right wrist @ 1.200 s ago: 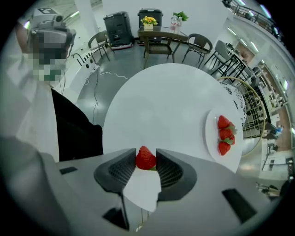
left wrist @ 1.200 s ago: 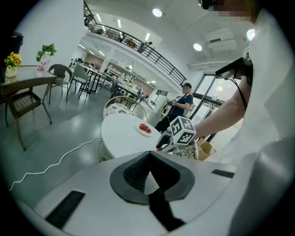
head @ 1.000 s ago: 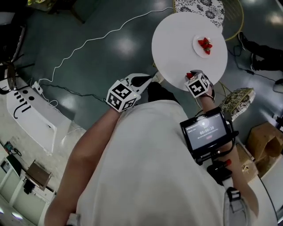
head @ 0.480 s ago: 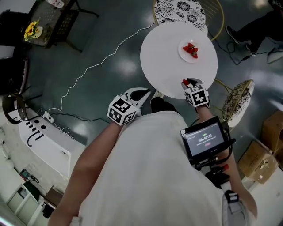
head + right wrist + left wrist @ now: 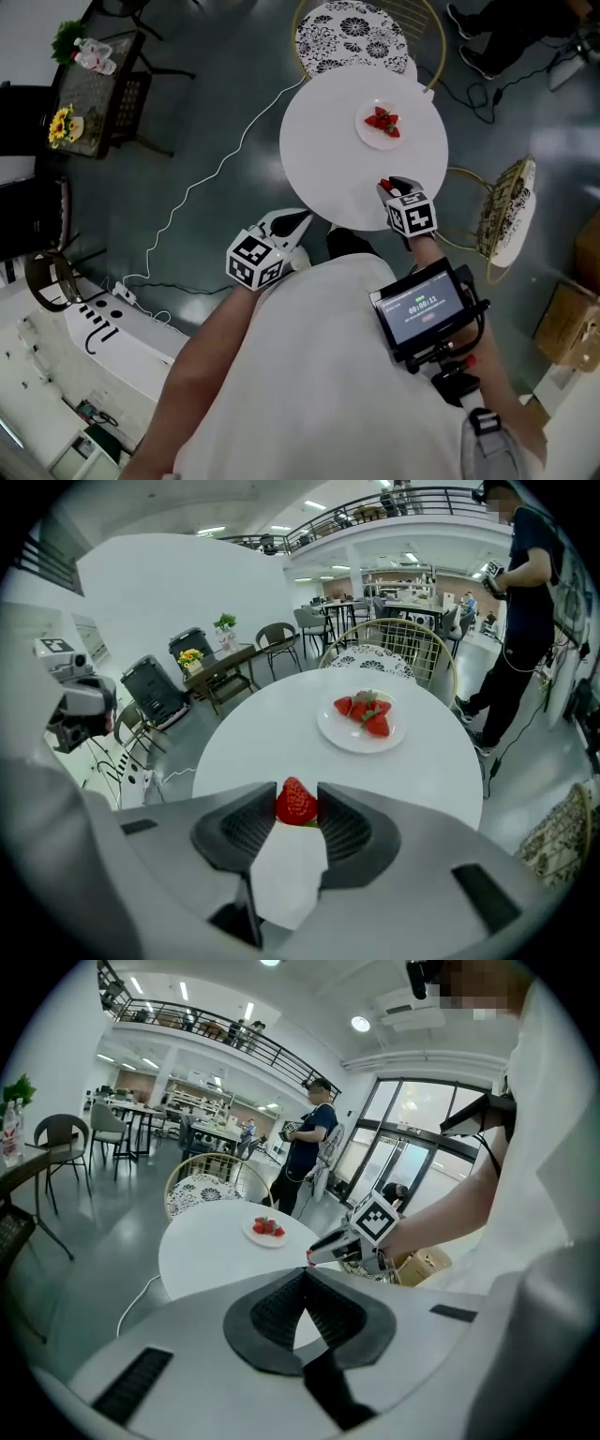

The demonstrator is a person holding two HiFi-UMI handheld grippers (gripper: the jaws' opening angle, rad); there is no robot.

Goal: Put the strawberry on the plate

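Showing the carry step of the task, with the right claw (image 5: pixel 394 185) closed on a single strawberry (image 5: pixel 296 803), which sits pinched between the two dark ribbed pads near their tips. The fruit's long axis runs up and down in the right gripper view, its pointed end upward and its green cap downward, so the pads press on its two flanks. The claw hangs over the near edge of the round white counter (image 5: pixel 323 155), on the person's side. The plate (image 5: pixel 342 735) lies ahead of the claw and slightly to its right, toward the far edge of the counter, with bare counter between them. It already holds a small cluster of strawberries (image 5: pixel 367 712) around its centre, leaving free rim on the side facing the claw. The left claw (image 5: pixel 305 1274) is closed with its tips meeting and nothing between them. It is held off the counter, beyond the near-left edge and above the floor, and is well apart from the plate. The right claw is therefore the nearer one, and it alone carries the fruit. Judged from this layout, the coming move is a straight forward reach across the counter, ending above the plate's open margin. Releasing too early would drop the fruit on bare counter, where it could roll.
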